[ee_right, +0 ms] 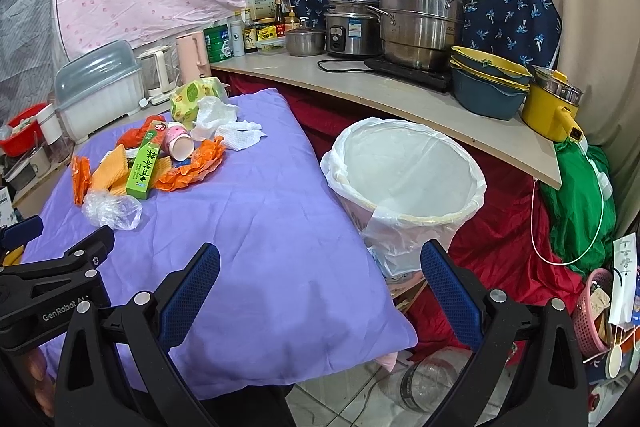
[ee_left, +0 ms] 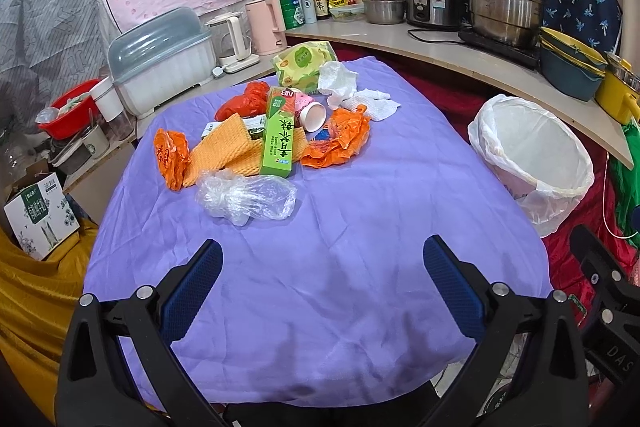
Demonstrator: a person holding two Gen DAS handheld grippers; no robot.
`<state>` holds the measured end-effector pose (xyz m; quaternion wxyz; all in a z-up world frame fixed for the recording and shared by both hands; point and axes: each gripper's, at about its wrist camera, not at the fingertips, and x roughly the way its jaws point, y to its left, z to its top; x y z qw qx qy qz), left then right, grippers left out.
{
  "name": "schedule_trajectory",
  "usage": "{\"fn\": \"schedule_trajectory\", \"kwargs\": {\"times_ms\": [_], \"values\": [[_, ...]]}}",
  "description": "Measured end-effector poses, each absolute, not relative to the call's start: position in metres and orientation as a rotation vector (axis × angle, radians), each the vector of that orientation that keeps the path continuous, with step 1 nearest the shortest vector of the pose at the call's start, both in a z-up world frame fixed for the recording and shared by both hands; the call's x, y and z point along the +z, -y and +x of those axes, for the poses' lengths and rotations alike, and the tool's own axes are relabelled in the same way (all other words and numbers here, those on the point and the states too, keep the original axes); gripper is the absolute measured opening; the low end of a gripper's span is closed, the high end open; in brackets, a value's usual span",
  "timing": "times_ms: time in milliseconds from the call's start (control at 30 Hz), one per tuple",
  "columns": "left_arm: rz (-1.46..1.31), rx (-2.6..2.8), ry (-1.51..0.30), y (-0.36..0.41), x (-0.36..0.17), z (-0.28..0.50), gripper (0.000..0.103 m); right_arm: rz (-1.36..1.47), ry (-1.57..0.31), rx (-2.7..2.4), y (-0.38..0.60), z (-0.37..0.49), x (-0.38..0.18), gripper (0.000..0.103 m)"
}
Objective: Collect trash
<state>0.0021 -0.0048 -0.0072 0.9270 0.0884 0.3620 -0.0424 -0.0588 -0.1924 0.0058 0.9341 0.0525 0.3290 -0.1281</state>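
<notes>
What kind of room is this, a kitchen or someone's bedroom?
Probably a small home kitchen corner. A counter holds a rice cooker, a stacked steel steamer pot and sauce bottles; a lined trash bin stands beside the cloth-covered table.

A flat printed packet point(ee_left: 218, 128) lay mostly buried under the ribbed orange sponge cloth point(ee_left: 224, 151), its label unreadable. The white-lined round trash bin's point(ee_right: 404, 183) base was hidden behind the purple cloth-covered table point(ee_right: 260, 227).
</notes>
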Motion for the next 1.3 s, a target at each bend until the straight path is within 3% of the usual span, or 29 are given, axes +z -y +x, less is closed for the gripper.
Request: {"fn": "schedule_trajectory", "kwargs": {"times_ms": [1300], "values": [[0.170, -0.089, -0.748, 0.0087, -0.0121, 0.0067, 0.096, 0.106, -0.680, -0.262, 0.1941, -0.0524, 0.0023, 0.096]]}}
